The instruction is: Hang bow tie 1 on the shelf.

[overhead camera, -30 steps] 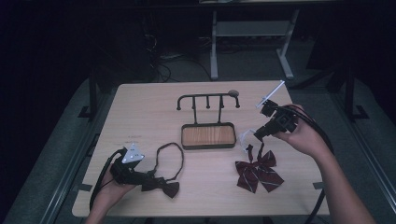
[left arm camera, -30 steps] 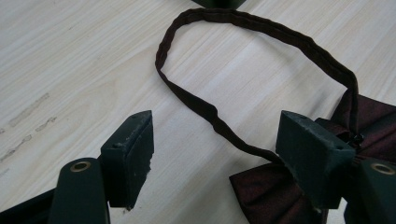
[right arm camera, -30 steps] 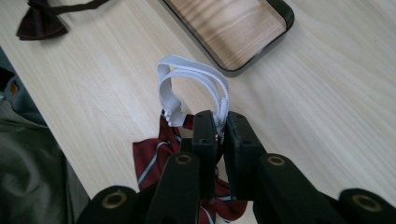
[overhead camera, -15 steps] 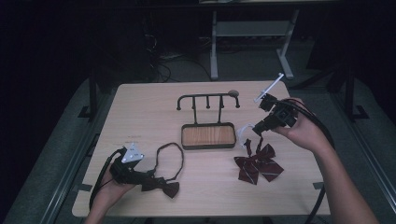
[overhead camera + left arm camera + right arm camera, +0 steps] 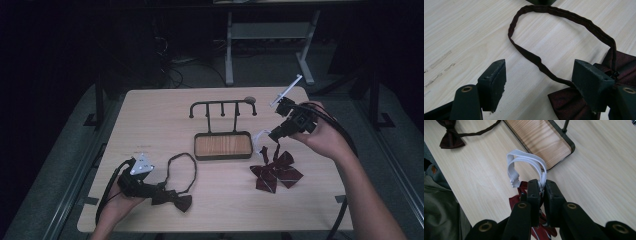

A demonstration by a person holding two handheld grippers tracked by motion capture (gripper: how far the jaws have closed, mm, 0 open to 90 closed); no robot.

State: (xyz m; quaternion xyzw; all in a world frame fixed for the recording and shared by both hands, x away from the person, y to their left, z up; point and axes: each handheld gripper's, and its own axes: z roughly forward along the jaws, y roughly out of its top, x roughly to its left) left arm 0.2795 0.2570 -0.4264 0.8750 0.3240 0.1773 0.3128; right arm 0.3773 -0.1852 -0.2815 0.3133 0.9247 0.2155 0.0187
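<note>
Right tool (image 5: 274, 134) lifted higher, clamping white strap (image 5: 529, 160), wrist bent down

Two bow ties are counted: a dark one (image 5: 172, 199) near left, a red one (image 5: 276, 171) right. One hook stand (image 5: 223, 131) is seen.

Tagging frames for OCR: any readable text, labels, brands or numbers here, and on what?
None readable.
Dark bow tie and its strap: no label shows.
Red bow tie and its white elastic strap, pinched in the right tool: no print shows.
Hook stand with wooden base: no markings.
Table: bare wood grain, faint scuffs, not text.
Left tool: plain black, no lettering.
</note>
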